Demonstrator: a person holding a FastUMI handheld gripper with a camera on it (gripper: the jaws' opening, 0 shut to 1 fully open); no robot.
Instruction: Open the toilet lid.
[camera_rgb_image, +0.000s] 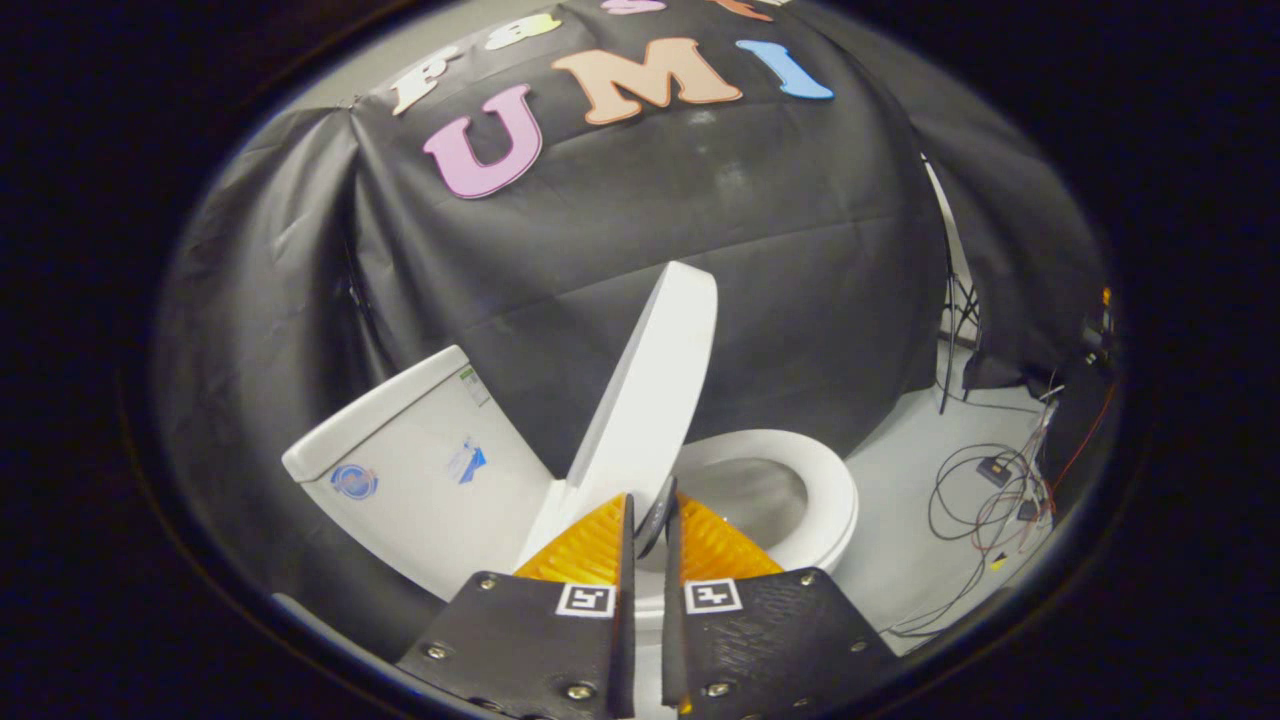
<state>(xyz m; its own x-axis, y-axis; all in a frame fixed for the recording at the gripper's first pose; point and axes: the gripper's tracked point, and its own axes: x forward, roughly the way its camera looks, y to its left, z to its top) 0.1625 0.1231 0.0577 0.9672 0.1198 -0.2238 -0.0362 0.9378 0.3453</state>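
Observation:
A white toilet stands against the black cloth wall, its tank (400, 470) on one side and the bowl with the seat ring (820, 490) on the other. The toilet lid (650, 390) is raised steeply off the seat and tilts back toward the tank. My gripper (650, 510) is at the lid's lower side edge. Its two fingers stand close together with a narrow gap, and a dark sliver of the lid's rim sits in that gap, pinched between them. The bowl's inside shows just beyond the fingers.
Black cloth hangs behind and around the toilet. On the pale floor beyond the bowl lies a tangle of cables (990, 500) with small boxes, beside a thin stand leg (950, 350).

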